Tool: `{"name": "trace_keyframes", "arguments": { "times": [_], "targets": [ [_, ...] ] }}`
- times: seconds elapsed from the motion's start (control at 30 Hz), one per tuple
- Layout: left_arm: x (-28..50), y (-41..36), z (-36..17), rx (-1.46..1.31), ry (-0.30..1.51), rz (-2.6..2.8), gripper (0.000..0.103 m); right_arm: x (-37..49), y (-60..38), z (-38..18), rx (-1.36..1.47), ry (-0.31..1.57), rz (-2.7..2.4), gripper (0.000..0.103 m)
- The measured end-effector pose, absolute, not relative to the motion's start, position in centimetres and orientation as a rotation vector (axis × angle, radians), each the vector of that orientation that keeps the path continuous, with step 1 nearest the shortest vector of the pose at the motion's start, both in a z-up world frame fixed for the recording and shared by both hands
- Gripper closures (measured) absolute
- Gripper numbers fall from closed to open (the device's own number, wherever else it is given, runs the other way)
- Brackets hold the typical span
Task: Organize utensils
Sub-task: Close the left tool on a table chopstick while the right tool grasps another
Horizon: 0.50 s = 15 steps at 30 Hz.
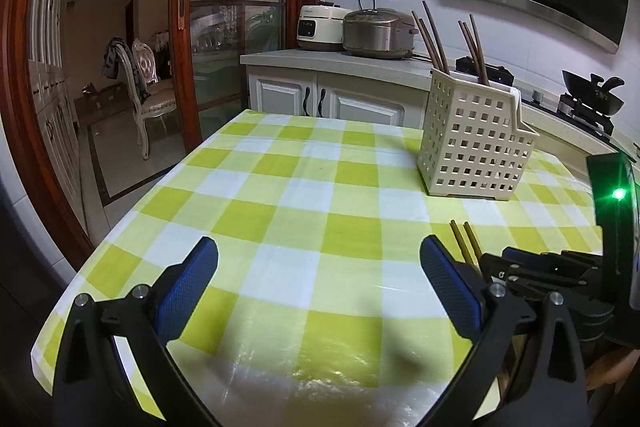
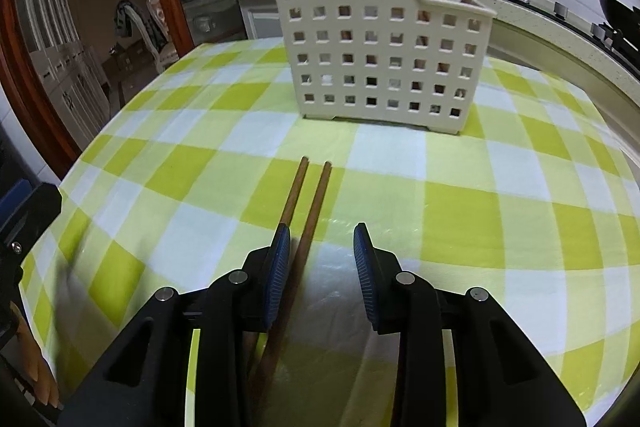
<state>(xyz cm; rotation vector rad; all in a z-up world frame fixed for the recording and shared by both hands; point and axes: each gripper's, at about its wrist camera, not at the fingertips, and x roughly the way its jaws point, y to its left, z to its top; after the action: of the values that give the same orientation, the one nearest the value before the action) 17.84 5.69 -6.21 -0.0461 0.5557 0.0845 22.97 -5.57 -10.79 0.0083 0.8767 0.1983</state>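
Two chopsticks lie by the right gripper's spread jaws, one between them.

Dim, greenish indoor light. Soft glare on the worktop near the lower edge. Strong fisheye bending and dark vignette at the corners. Slight motion blur at the right wrist view's left edge.

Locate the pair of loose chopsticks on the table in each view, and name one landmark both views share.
Left wrist view: the loose chopsticks show only as two tips at lower right, beside the right gripper.
Right wrist view: they lie lower centre, running from the table back between the right gripper's fingers, close to its left pad.
Shared landmark: the cream perforated utensil basket.
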Motion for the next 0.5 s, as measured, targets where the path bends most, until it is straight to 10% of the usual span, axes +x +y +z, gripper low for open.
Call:
{"name": "trace_keyframes", "arguments": {
  "times": [0.5],
  "targets": [
    [18.9, 4.4, -7.0, -0.046, 0.631, 0.036, 0.005, 22.0, -8.8, -10.7, -0.003, 0.877, 0.139, 0.097]
  ]
}}
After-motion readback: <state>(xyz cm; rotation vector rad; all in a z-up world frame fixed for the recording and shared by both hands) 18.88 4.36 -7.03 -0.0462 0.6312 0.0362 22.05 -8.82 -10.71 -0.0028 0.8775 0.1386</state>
